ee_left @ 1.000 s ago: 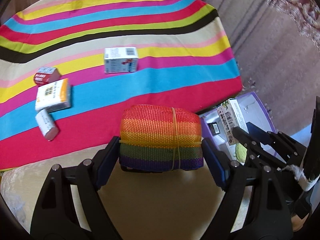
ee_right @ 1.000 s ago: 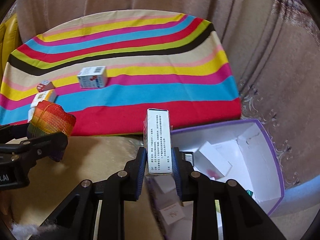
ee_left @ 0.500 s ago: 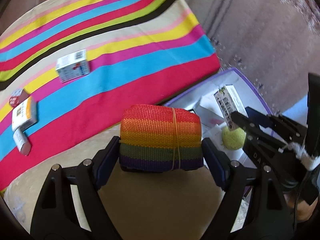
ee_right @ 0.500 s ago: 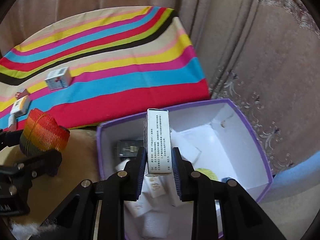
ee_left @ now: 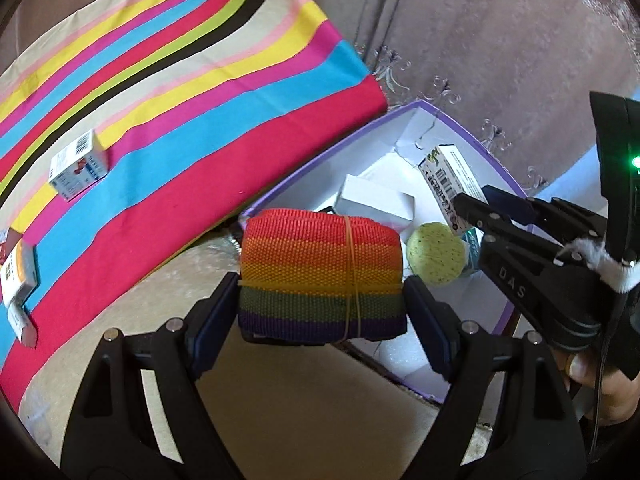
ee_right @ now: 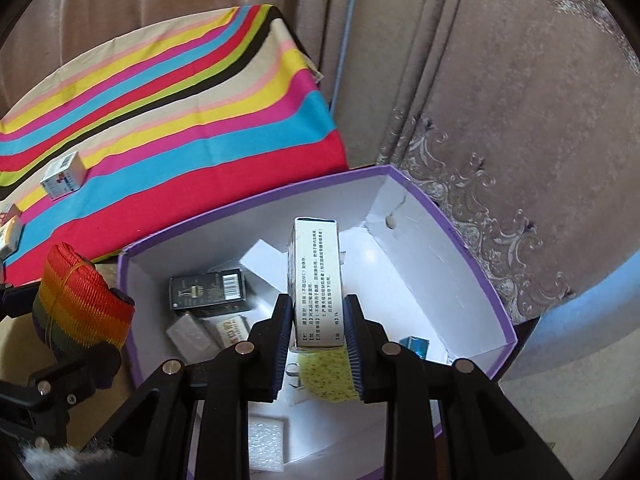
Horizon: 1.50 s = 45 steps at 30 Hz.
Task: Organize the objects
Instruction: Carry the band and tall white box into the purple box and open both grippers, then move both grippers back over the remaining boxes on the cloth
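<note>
My left gripper point(ee_left: 320, 304) is shut on a rainbow-striped webbing roll point(ee_left: 320, 268) bound with a rubber band, held at the near left corner of the purple box point(ee_left: 500, 168). The roll also shows in the right wrist view point(ee_right: 82, 300). My right gripper point(ee_right: 318, 320) is shut on a tall white medicine carton point(ee_right: 318, 280), held upright over the inside of the purple box point(ee_right: 480, 272). That carton also shows in the left wrist view point(ee_left: 450, 178). Inside the box lie a yellow-green ball point(ee_left: 436, 258), a black carton point(ee_right: 208, 290) and several white boxes.
A striped cloth point(ee_left: 180, 112) covers the table to the left. On it stand a white and blue box point(ee_left: 78, 166) and small boxes at the left edge point(ee_left: 18, 280). Brown curtains point(ee_right: 500, 80) hang behind the purple box. A blue surface point(ee_right: 580, 320) lies at the right.
Both grippers have swung right, away from the striped cloth. The white carton has come over the middle of the purple box. The rainbow roll has reached the box's near corner.
</note>
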Each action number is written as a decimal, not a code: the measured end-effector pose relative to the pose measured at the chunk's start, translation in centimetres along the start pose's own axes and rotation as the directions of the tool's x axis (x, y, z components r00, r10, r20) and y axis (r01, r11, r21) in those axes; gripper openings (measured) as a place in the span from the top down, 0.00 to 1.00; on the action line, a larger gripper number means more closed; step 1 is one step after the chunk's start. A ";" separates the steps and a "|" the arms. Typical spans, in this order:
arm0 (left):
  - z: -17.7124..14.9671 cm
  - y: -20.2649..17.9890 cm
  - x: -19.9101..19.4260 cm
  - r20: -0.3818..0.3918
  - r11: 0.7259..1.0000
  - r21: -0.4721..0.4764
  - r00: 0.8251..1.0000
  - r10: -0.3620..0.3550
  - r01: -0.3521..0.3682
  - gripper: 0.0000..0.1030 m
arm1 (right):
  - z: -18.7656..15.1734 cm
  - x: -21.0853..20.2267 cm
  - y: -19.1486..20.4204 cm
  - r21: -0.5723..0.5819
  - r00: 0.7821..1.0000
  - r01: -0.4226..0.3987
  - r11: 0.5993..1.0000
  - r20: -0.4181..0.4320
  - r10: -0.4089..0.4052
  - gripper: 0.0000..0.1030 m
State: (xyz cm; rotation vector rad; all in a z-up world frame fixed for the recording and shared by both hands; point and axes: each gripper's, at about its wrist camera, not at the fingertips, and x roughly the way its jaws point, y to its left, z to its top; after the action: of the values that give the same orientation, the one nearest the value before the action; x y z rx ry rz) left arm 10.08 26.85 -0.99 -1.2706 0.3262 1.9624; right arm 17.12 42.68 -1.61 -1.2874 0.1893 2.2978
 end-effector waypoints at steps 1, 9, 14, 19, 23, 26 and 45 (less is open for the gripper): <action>0.1 -0.2 0.0 0.002 1.000 0.004 1.000 -0.005 0.005 0.19 | 0.0 0.0 -0.2 0.005 1.000 0.003 1.000 -0.002 -0.003 0.73; 0.3 -1.7 0.2 0.014 0.998 0.058 1.000 -0.027 0.026 0.18 | 0.0 0.4 -1.0 0.039 1.000 -0.008 0.999 -0.023 0.009 0.71; 0.3 -1.1 0.2 0.006 0.999 0.022 0.999 -0.037 0.037 0.18 | -0.1 0.4 -0.7 0.038 0.999 -0.022 0.999 -0.025 0.023 0.62; 0.1 -0.6 0.1 0.009 0.999 -0.009 0.999 -0.043 0.043 0.18 | -0.1 0.2 -0.3 0.032 0.999 -0.035 0.999 -0.022 0.035 0.58; -0.1 0.5 -0.3 0.017 0.998 -0.054 0.999 -0.042 0.042 0.18 | 0.0 0.1 0.3 0.025 0.998 -0.052 0.998 -0.021 0.053 0.57; -0.4 1.6 -0.8 0.021 0.996 -0.087 0.999 -0.034 0.036 0.18 | 0.1 -0.1 0.9 0.018 0.997 -0.067 0.998 -0.021 0.067 0.57; -5.3 14.1 -7.5 0.088 0.962 -0.270 0.996 0.002 0.022 0.26 | -0.2 -3.1 12.1 -0.148 0.957 -0.290 0.946 -0.033 0.288 0.53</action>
State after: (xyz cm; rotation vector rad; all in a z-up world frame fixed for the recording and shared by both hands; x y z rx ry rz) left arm 5.11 10.83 0.39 -1.3467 0.0056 2.0992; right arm 12.79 31.07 -0.60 -1.4286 0.2246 2.5962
